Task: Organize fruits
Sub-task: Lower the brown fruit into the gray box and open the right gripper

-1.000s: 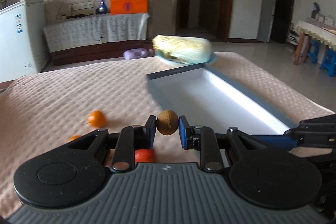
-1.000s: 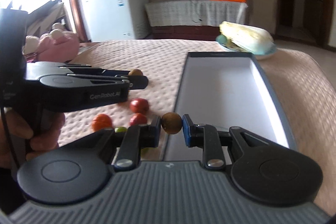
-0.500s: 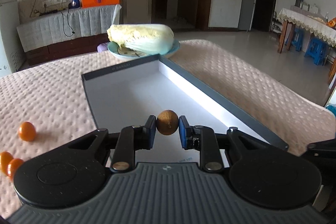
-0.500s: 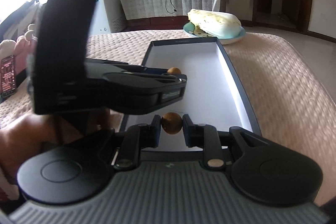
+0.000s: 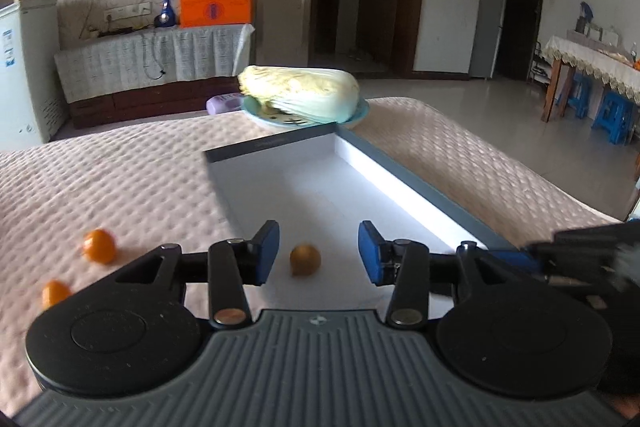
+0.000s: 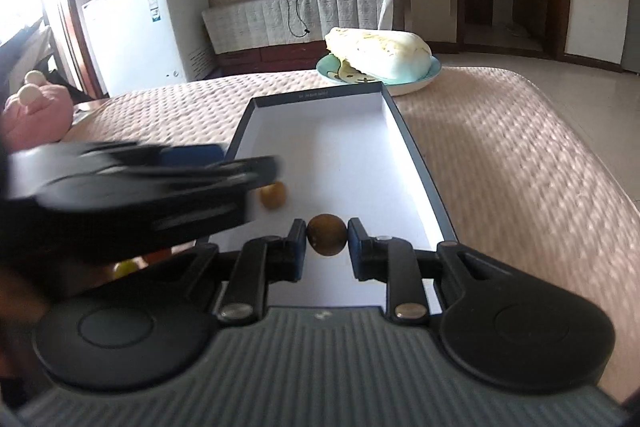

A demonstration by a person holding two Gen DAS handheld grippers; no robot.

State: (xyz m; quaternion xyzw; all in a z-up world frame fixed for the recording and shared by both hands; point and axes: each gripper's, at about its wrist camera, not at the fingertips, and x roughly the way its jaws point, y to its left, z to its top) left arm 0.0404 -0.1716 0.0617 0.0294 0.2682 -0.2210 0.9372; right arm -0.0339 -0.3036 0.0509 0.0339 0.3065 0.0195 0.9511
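A shallow grey-rimmed white tray lies on the pink quilted table, also in the right wrist view. My left gripper is open above the tray's near end, and a small brown fruit lies loose on the tray floor between its fingers; it also shows in the right wrist view. My right gripper is shut on a second brown fruit over the tray's near end. Two orange fruits lie on the cloth to the left.
A blue plate with a napa cabbage stands just behind the tray's far end. A yellow-green fruit lies left of the tray, partly hidden by the left gripper body. A pink plush toy sits at the table's left edge.
My left gripper has opened and let go of its brown fruit, which now lies on the tray floor. My right gripper still holds its fruit and has moved over the tray.
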